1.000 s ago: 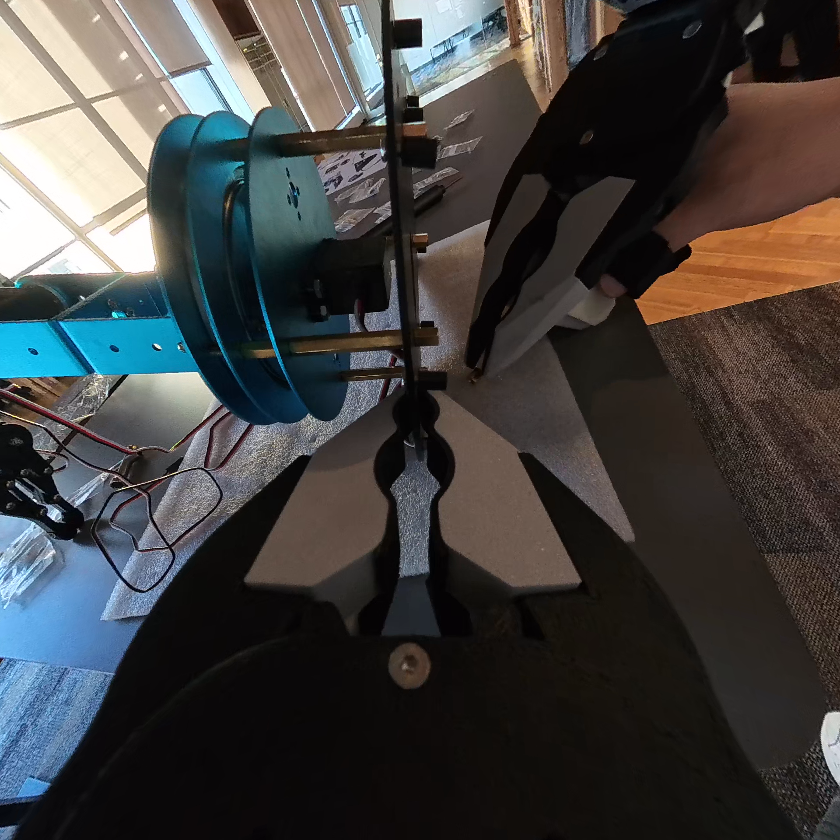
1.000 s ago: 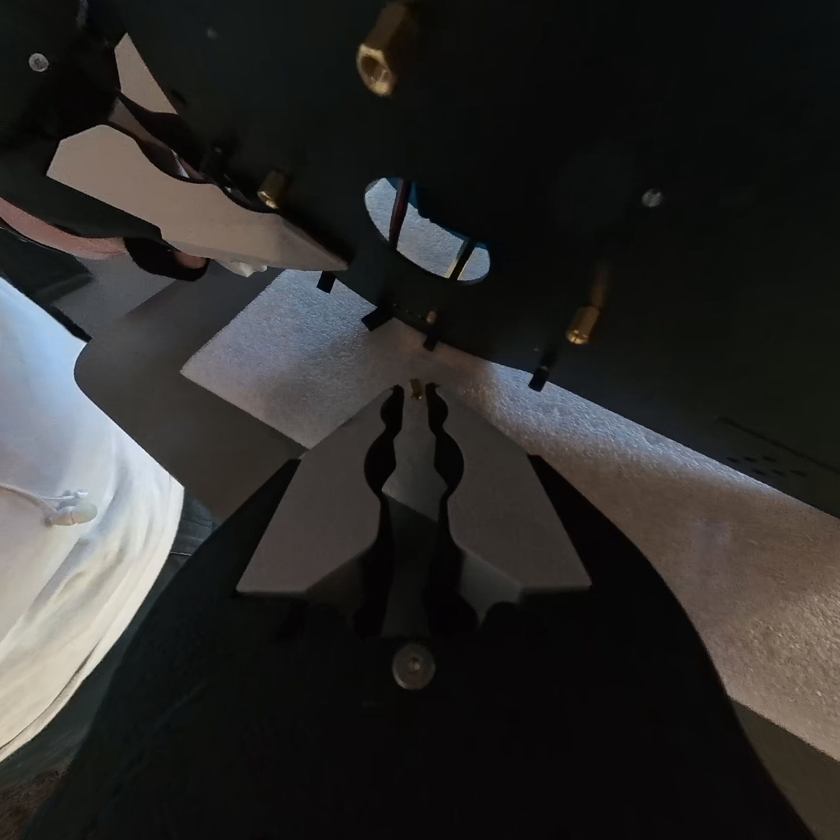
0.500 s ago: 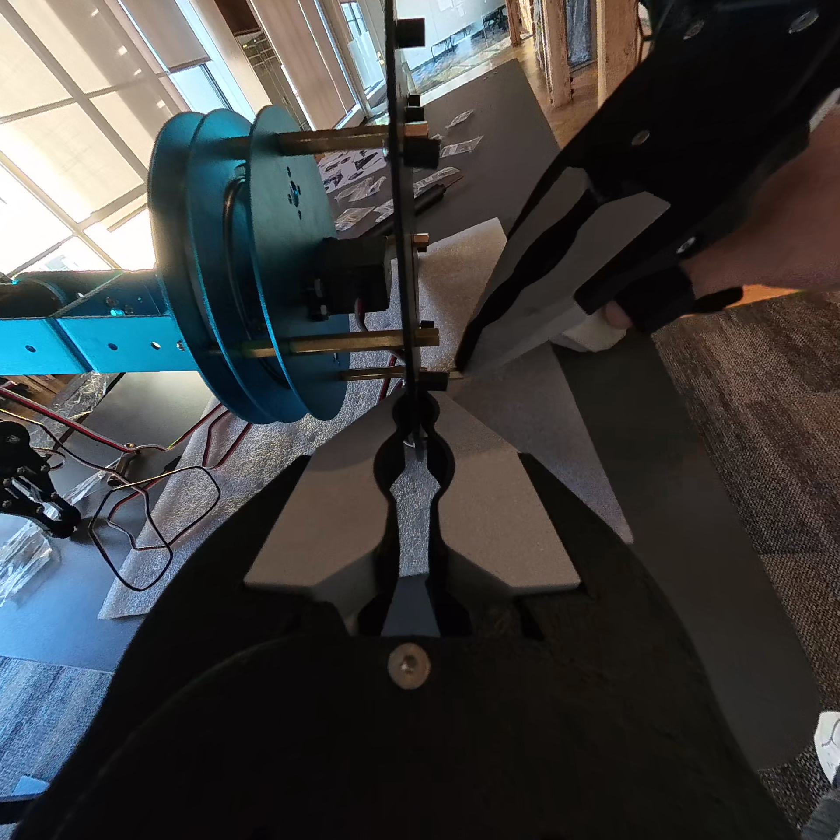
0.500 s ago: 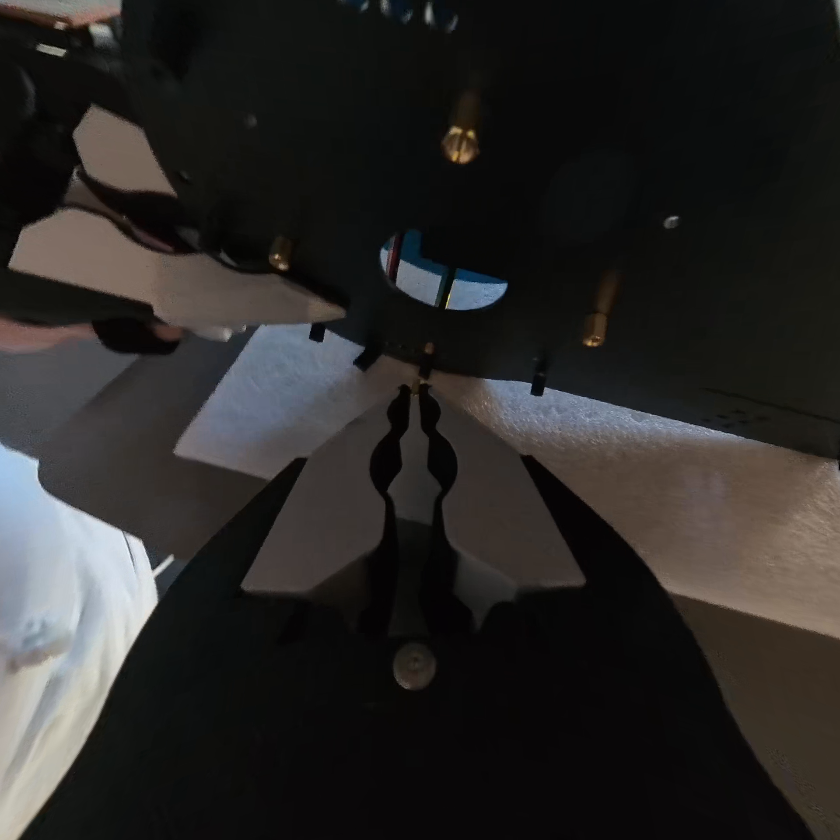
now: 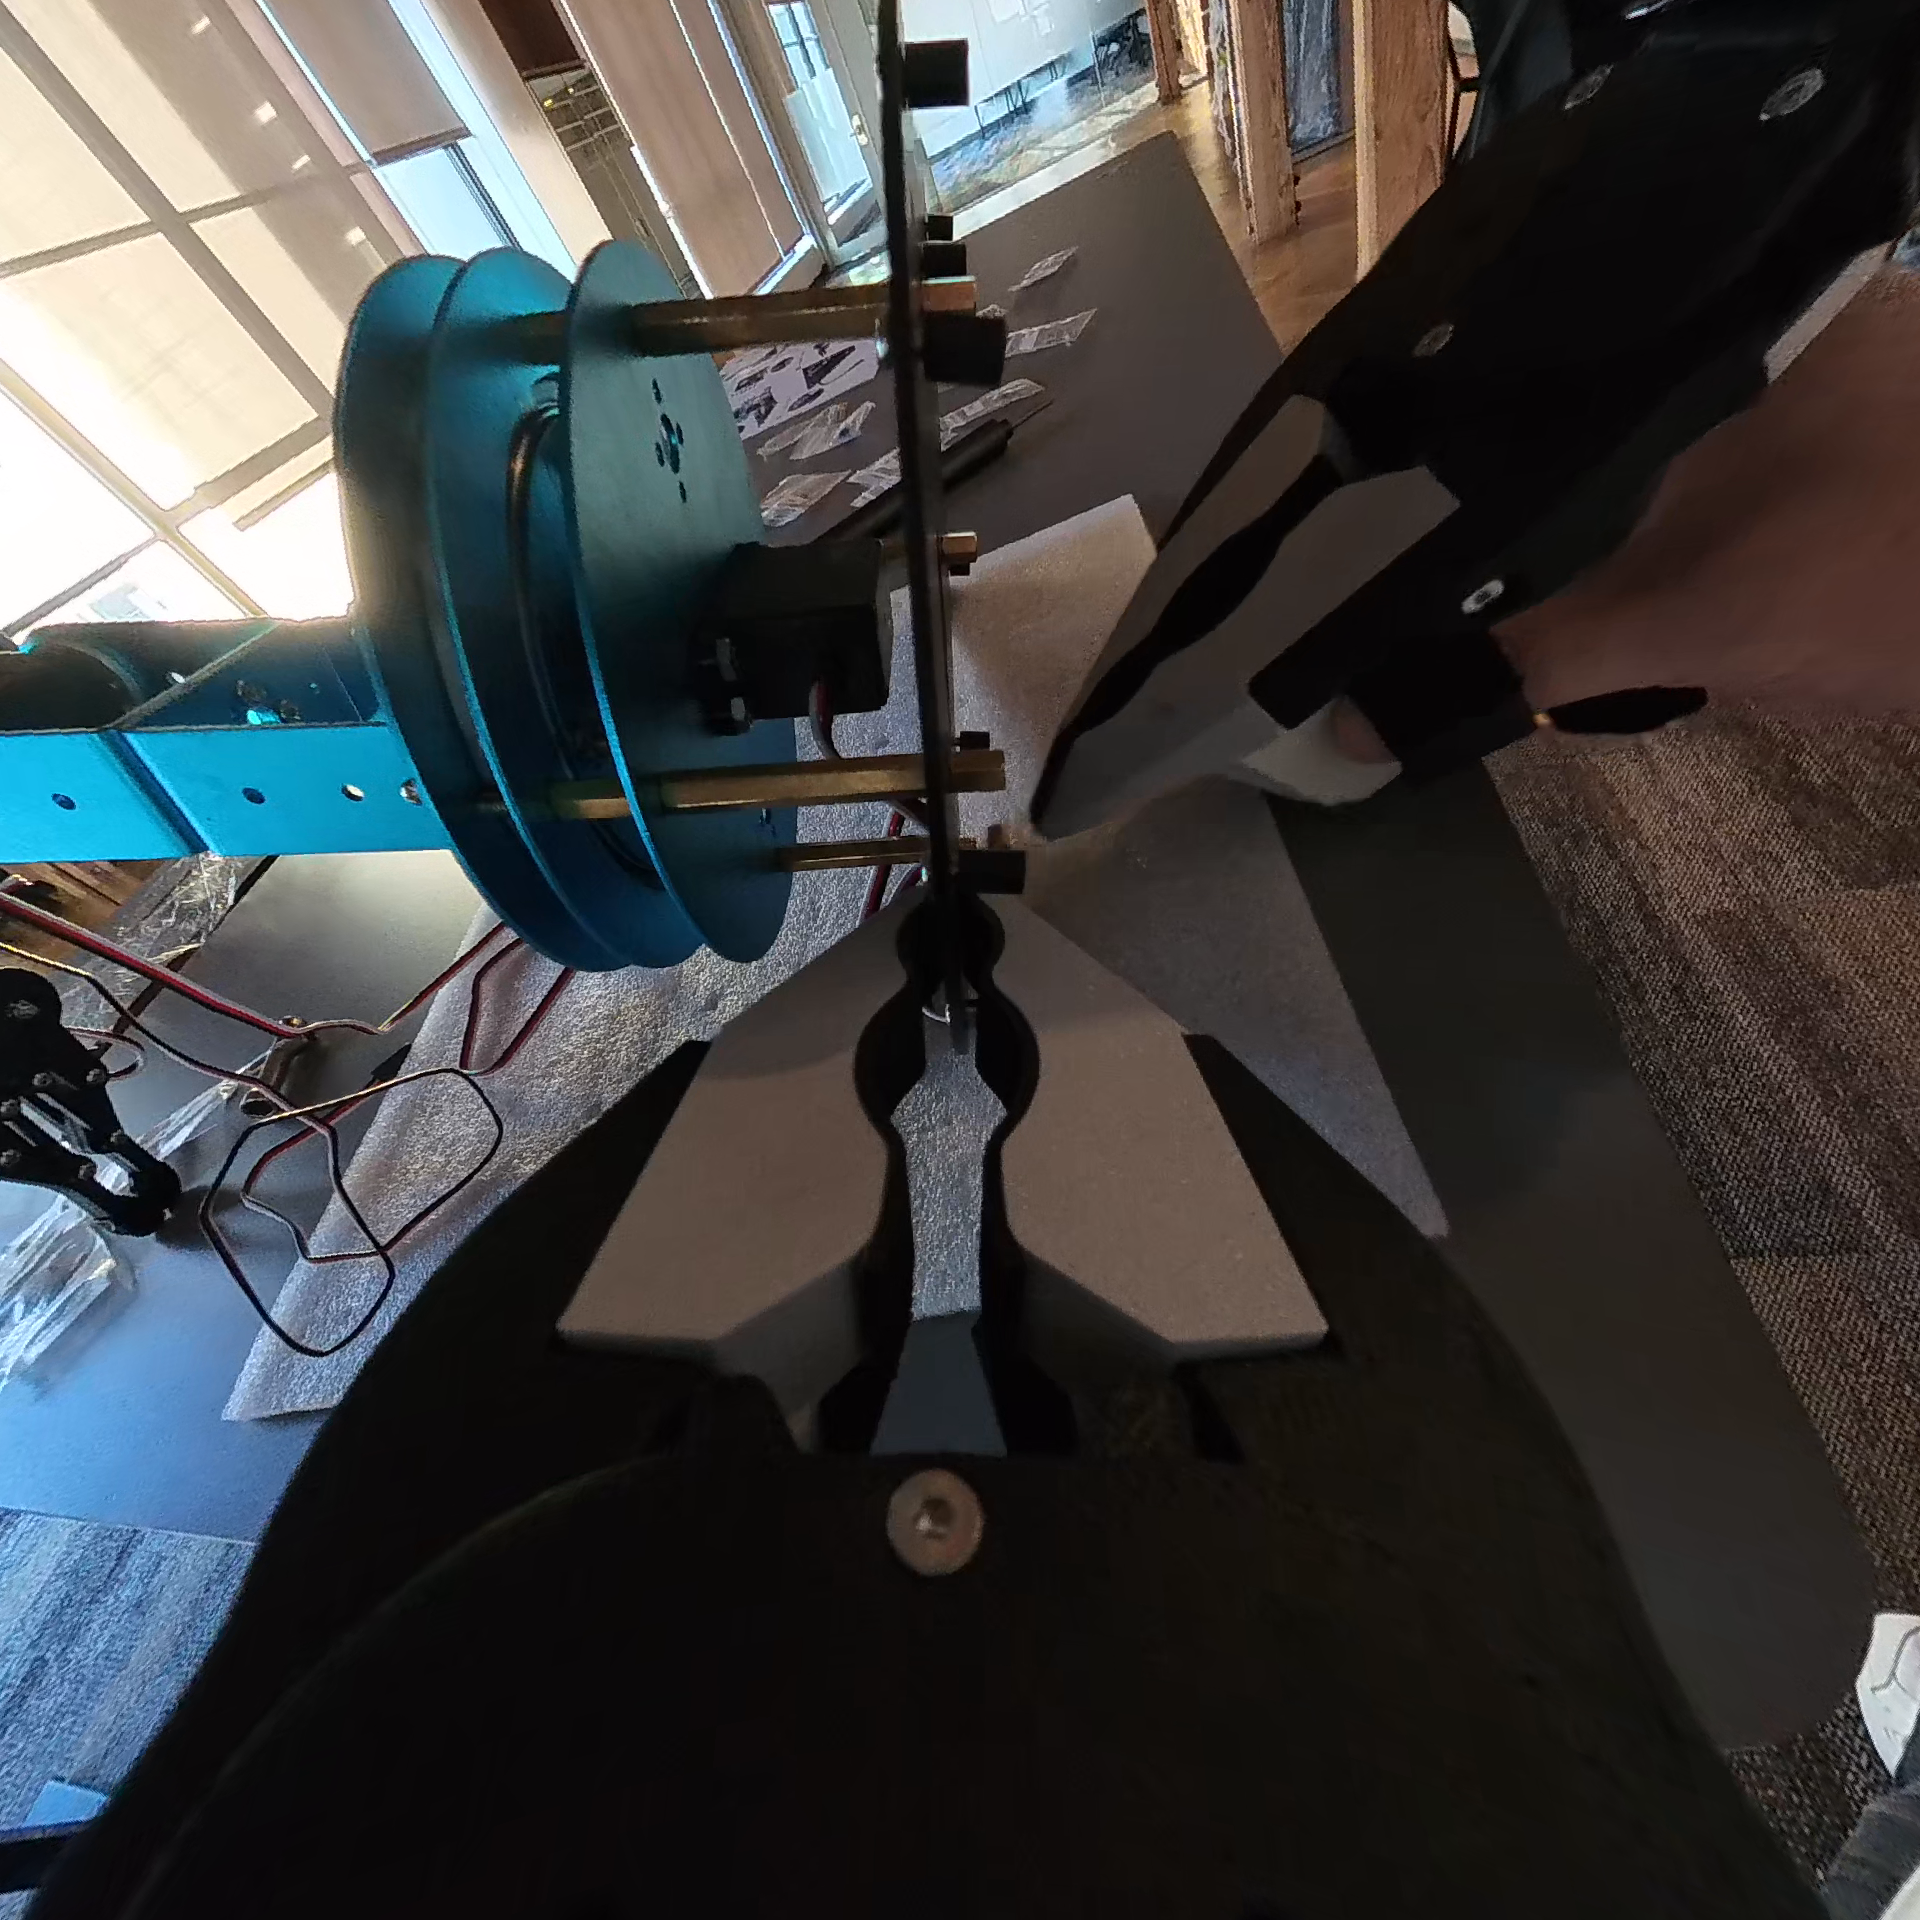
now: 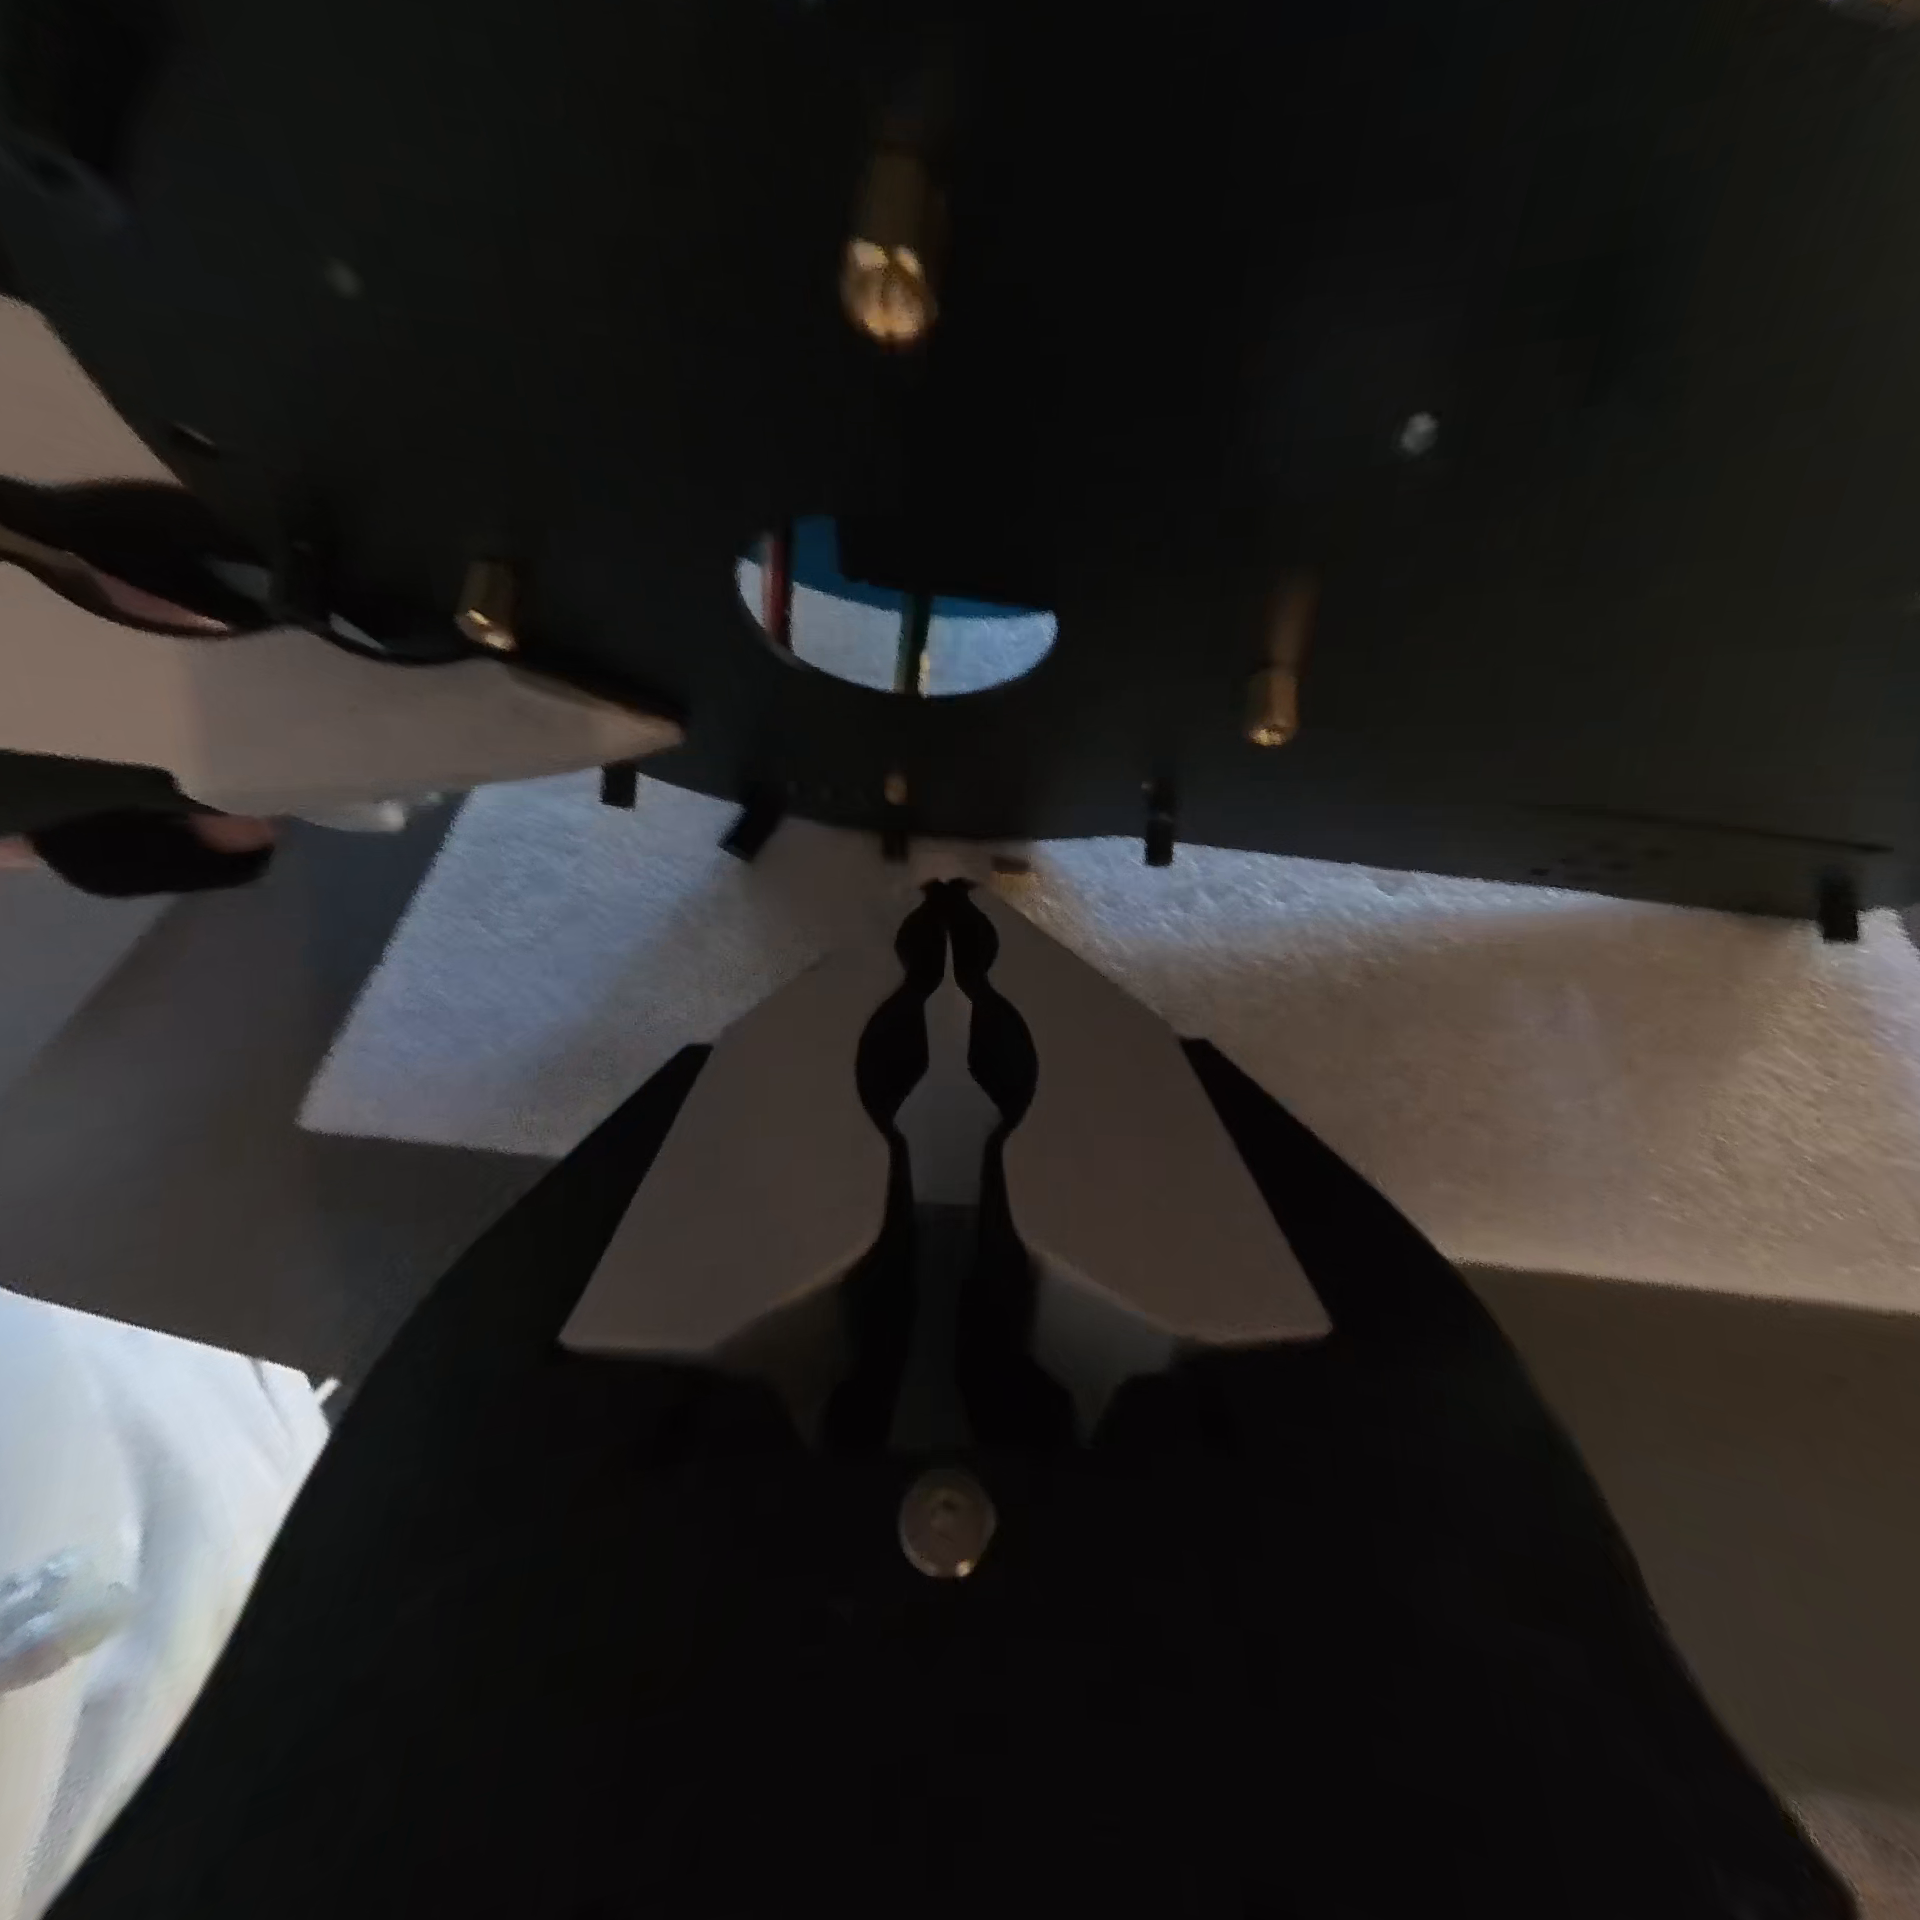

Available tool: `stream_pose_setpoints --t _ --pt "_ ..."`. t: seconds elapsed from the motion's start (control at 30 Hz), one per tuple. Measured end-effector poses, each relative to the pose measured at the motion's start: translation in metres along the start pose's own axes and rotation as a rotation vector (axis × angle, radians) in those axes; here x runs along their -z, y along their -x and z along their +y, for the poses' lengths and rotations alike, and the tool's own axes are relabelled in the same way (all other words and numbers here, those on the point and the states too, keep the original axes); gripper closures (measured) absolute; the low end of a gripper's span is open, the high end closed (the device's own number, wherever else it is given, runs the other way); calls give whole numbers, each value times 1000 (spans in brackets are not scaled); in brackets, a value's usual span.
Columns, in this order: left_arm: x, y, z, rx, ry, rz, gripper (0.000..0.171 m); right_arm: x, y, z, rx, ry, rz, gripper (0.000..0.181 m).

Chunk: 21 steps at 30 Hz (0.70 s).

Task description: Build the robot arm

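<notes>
Clamping the black plate (image 5: 920,582) edge, left tongs (image 5: 951,940) hold; right tongs (image 6: 948,889) pinched shut.

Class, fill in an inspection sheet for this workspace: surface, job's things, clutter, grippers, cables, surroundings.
Surface: white foam sheet on a dark table.
Job's things: black plate on edge, joined by brass standoffs to blue discs.
Clutter: small bags far along the table.
Grippers: left gripper shut on the black plate; right gripper shut, tips at the plate's lower edge.
Cables: red and black wires looped on the foam.
Surroundings: windows, carpet.
</notes>
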<state>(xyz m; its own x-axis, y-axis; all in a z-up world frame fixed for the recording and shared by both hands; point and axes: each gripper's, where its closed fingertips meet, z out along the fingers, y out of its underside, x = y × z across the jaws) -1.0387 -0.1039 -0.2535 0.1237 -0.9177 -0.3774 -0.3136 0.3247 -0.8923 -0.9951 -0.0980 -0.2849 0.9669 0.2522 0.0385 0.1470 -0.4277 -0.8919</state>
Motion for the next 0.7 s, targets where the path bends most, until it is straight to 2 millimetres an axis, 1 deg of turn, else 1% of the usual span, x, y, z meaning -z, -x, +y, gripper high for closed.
stream_pose_setpoints --t 0.07,0.13,0.2,0.3,0.33,0.43,0.5,0.7 --pt "0 0 0 2 1 0 171 6 -7 5 -10 17 29 181" --pt "0 0 0 7 -2 -1 171 9 -11 5 -84 10 34 181" --pt "0 0 0 13 -3 -2 171 7 -9 -1 -105 -25 6 171" --pt "0 0 0 10 -4 0 171 -3 -12 0 -27 11 6 157" --pt "0 0 0 8 -4 1 171 -7 -9 0 -10 23 -20 157" --pt "0 0 0 8 -4 2 171 -10 -14 1 -6 74 -9 165" --pt "0 0 0 10 -5 1 171 -11 -15 -2 -12 73 -2 165" --pt "0 0 0 5 -5 3 171 -16 -13 2 20 130 5 167"
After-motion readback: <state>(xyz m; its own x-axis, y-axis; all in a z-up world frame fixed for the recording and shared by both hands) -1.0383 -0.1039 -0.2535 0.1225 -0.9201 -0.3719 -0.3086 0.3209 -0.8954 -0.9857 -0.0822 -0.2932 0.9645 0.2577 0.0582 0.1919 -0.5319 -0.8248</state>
